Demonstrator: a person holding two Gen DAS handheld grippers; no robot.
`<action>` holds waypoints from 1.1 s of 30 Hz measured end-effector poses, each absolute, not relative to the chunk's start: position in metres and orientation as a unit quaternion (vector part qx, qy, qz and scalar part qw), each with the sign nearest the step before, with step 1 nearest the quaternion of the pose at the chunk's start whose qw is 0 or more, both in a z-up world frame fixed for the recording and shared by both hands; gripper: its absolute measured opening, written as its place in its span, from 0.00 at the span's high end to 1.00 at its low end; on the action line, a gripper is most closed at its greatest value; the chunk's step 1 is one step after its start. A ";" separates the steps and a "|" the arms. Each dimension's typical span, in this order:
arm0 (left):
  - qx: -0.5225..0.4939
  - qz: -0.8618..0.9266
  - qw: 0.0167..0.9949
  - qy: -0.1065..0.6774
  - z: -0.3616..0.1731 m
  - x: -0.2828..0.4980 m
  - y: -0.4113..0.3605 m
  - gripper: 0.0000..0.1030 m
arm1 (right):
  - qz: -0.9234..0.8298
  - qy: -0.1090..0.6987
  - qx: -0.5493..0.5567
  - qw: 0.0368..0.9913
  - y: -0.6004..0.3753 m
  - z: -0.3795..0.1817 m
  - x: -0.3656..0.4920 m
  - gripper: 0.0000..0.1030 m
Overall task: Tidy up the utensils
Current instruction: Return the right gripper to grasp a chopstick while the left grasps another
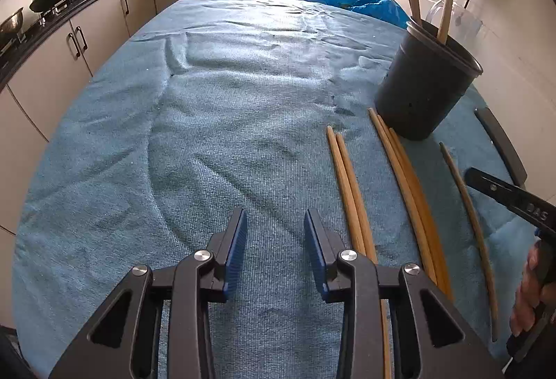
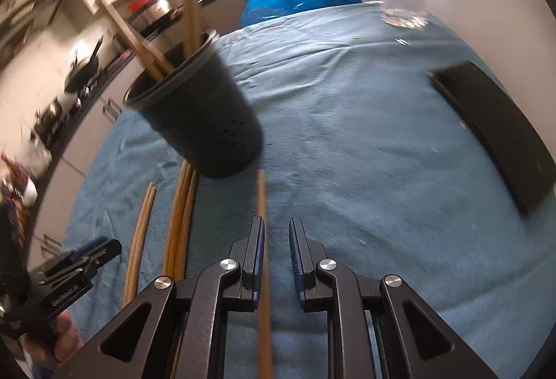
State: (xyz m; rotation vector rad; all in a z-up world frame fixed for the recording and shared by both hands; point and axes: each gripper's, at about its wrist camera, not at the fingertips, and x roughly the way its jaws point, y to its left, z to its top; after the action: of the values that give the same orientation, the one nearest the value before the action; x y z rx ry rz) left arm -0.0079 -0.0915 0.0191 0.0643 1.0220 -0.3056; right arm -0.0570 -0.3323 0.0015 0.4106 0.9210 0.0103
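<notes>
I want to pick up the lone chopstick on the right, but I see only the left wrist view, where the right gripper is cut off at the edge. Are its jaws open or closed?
Observer: The right gripper has its jaws a little apart, and nothing is clamped.
Operator: Where is the single chopstick relative to it?
Observer: The single chopstick lies on the cloth under the gripper, close along the inner side of one finger. It points toward the black holder.
Operator: Is there something on the far side of that gripper?
Observer: A flat black object lies on the cloth, well apart from the gripper.
</notes>
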 end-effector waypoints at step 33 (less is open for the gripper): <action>0.020 -0.181 0.804 0.566 0.021 0.045 -0.126 0.82 | -0.009 0.462 0.181 0.868 -0.340 -0.003 -0.061 0.93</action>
State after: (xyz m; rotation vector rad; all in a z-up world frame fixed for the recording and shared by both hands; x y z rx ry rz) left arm 0.0454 -0.1261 0.0209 0.0431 1.2118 -0.3875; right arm -0.0609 -0.3396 -0.0032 0.3790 0.9661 -0.0193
